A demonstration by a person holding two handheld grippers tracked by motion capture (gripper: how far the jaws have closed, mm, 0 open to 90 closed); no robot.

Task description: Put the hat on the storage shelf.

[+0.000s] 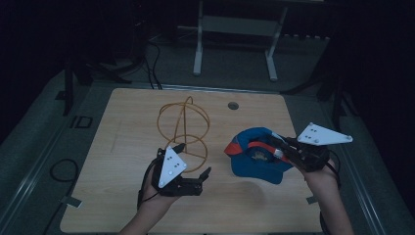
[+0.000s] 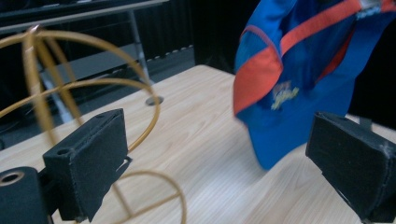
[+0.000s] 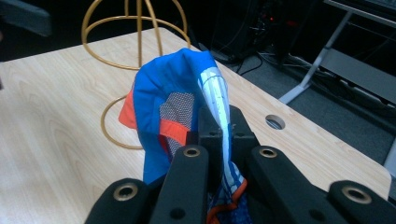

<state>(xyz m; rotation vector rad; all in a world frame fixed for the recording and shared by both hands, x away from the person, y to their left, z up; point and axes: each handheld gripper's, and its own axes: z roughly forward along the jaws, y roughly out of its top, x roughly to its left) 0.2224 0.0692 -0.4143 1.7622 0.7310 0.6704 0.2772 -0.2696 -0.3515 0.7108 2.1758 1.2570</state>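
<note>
Clamped on the rim of the blue and orange cap, my right tool has its jaws closed tight with the pale inner band pinched between them; the right gripper view shows the fabric squeezed flat there. That hand comes in from the table's right edge and points left, holding the cap up so it droops, its low side near or on the table, I cannot tell which. My left tool stands wide open, holding nothing, its two pads well apart above the wood. It sits just beside the base ring of the gold wire stand, pointing right toward the cap, with my left hand low near the table's front edge.
</note>
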